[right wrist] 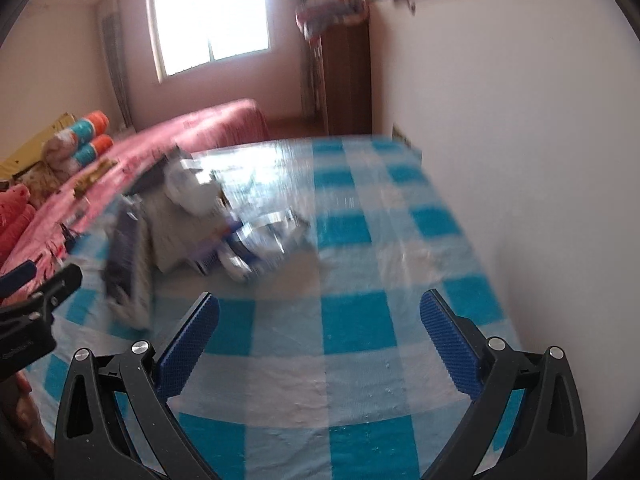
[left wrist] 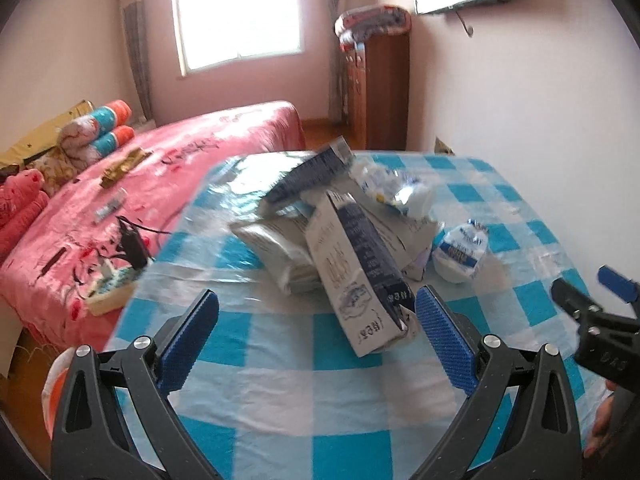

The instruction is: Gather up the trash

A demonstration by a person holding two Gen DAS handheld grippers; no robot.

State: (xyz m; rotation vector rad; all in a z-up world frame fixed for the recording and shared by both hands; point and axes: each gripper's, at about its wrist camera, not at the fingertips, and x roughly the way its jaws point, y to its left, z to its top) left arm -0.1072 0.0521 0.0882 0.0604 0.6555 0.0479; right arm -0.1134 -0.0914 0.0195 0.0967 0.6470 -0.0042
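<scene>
Left tongs (left wrist: 316, 334) and right tongs (right wrist: 320, 338): both gaped wide, empty. Crushed cartons (left wrist: 352, 256) lay heaped on checkered tabletop (left wrist: 280, 380).

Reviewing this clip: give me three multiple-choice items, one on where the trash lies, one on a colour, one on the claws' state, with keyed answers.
1. Where does the trash pile lie?
A. on the pink bed
B. on the checked tablecloth
C. on the floor

2. What colour are the pads of the left claw?
A. blue
B. red
C. green

3. What state is the right claw in?
A. shut on a carton
B. shut, empty
C. open, empty

Answers: B, the cartons and wrappers rest on the blue-and-white tablecloth; A, both ribbed pads show blue; C, its pads stand wide apart with only cloth between them.
</scene>
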